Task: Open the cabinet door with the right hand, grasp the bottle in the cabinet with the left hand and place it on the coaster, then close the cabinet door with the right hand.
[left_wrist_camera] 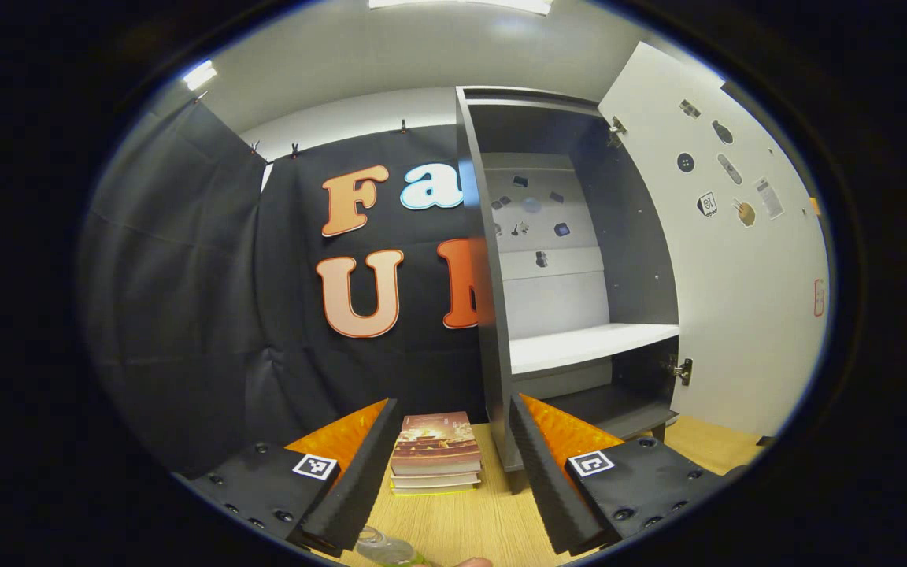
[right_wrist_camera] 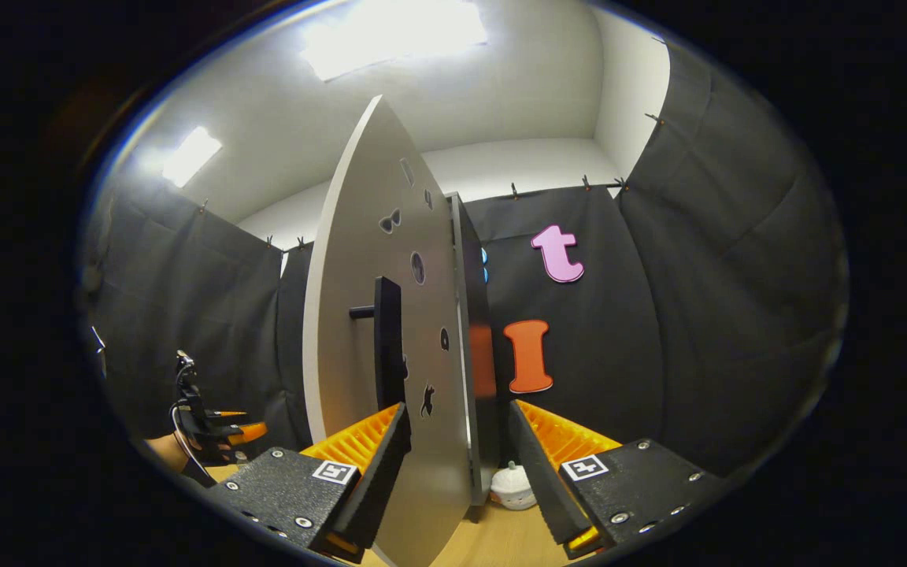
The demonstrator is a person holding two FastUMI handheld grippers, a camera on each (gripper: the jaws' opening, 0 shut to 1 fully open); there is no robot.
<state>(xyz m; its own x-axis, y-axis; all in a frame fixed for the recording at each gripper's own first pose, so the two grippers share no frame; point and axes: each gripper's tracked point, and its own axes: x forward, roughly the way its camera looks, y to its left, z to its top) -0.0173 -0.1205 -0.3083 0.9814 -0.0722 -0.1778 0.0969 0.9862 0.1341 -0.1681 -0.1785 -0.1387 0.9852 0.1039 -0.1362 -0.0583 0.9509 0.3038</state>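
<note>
Cabinet door (right_wrist_camera: 359, 315) standing open. Right tool (right_wrist_camera: 457, 465) gaping, straddling door edge; left tool (left_wrist_camera: 453, 465) gaping above bottle (left_wrist_camera: 383, 547) on table (left_wrist_camera: 469, 520). Risk: door swinging, tool slipping off edge.

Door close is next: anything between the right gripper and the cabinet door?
Nothing visible. The cabinet door stands open right in front of the right gripper, whose fingers are apart, with the handle just above them.
</note>
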